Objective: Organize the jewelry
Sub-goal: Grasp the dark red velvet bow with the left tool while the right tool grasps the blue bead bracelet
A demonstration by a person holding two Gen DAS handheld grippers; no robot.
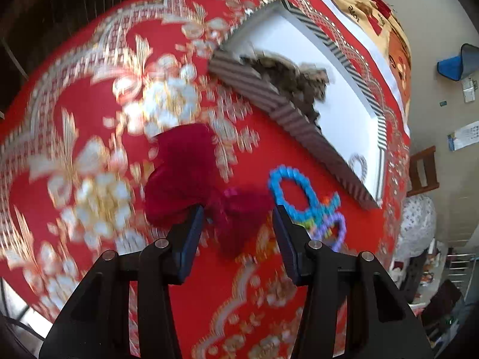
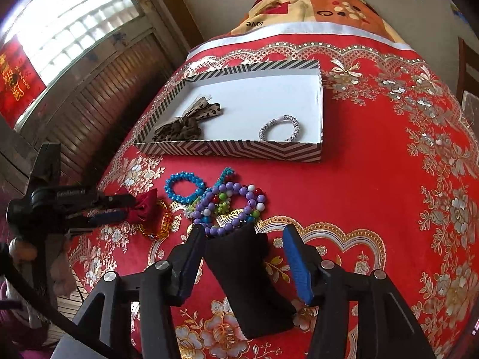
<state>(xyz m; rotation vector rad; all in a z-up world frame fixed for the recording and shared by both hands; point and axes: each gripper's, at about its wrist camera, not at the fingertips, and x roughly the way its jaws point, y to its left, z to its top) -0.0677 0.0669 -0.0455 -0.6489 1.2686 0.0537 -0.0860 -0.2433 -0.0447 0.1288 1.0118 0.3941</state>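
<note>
A dark red bow (image 1: 191,176) lies on the red cloth, and my left gripper (image 1: 238,212) is open with the bow's knot between its fingers. The right wrist view shows the left gripper (image 2: 119,208) at the bow (image 2: 143,206). A blue bead bracelet (image 1: 287,191) (image 2: 184,187) and purple beads (image 2: 227,206) lie near it. A striped box (image 2: 233,149) holds a leopard-print bow (image 2: 185,122) and a silver bracelet (image 2: 280,128). My right gripper (image 2: 244,240) is open over a black cloth piece (image 2: 248,278).
A red-and-gold bracelet (image 2: 163,221) lies beside the red bow. The red embroidered cloth (image 2: 374,197) covers the whole surface. A patterned blanket (image 2: 314,9) lies beyond the box. A window (image 2: 69,21) is at the left.
</note>
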